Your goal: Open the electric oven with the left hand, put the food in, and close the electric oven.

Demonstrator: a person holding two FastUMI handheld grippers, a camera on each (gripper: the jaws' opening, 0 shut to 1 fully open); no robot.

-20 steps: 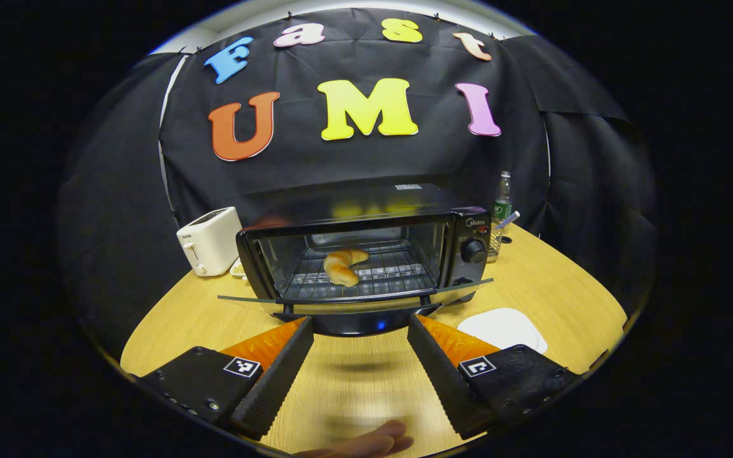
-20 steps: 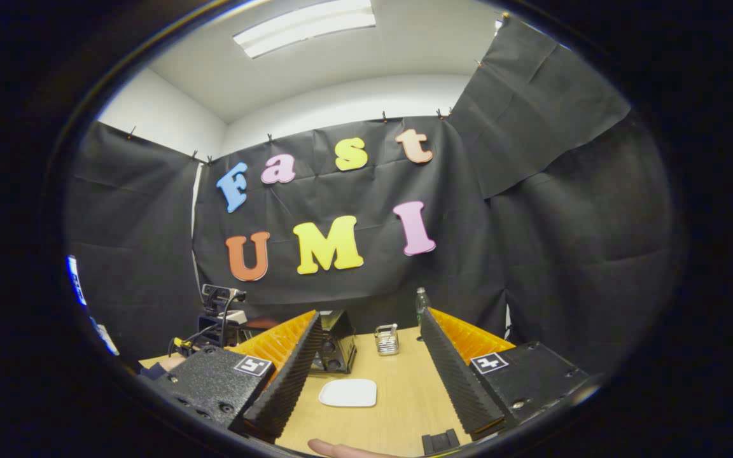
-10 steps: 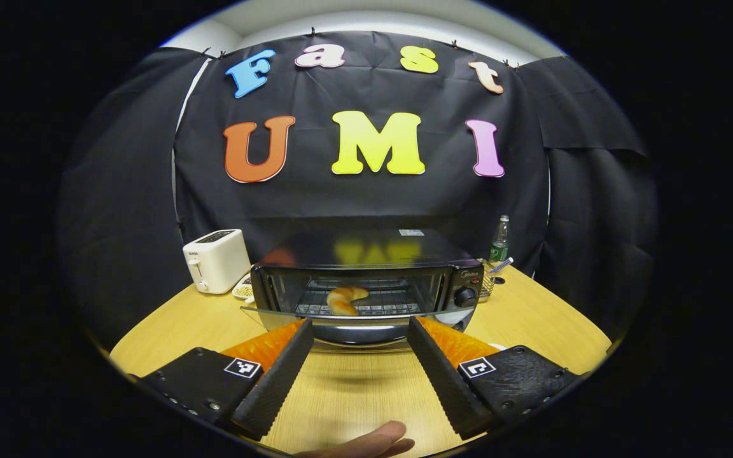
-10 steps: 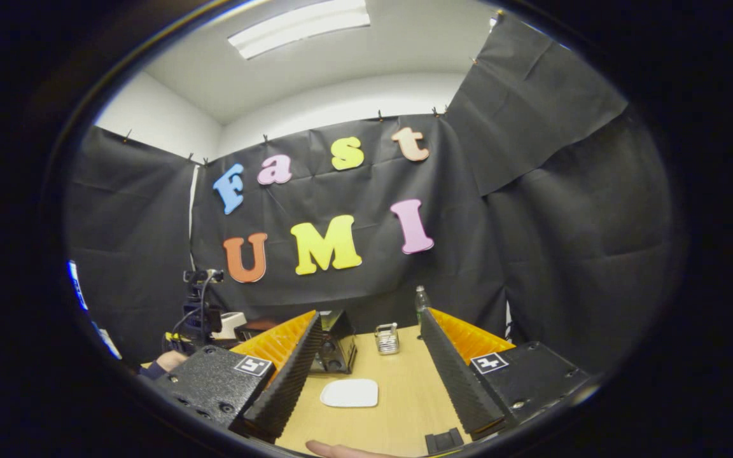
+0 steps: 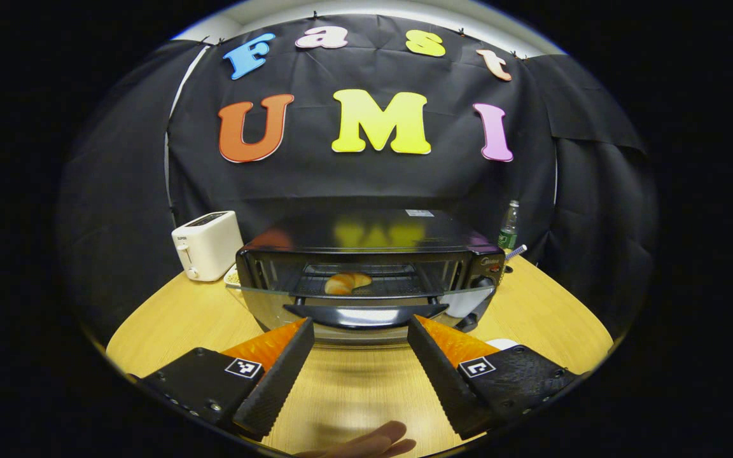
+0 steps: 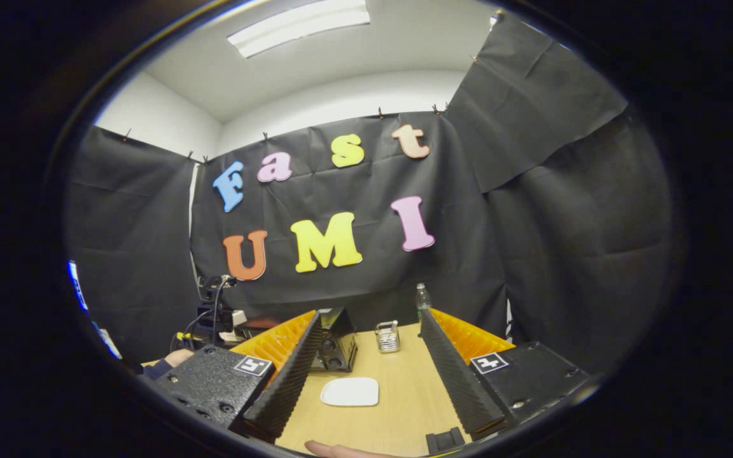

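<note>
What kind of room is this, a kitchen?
Probably a staged recording booth, not a real kitchen: black cloth walls, one wooden table with an oven and toaster, and a camera rig.

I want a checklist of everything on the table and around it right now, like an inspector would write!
Surface: wooden table, bare in front.
Job's things: electric oven, glass door hanging open; croissant on the rack inside.
Clutter: white toaster, white plate, green bottle, small wire basket.
Grippers: left gripper open, before the door; right gripper open, holding nothing.
Cables: wires on the left gripper's rig.
Surroundings: black cloth wall, ceiling light.
</note>
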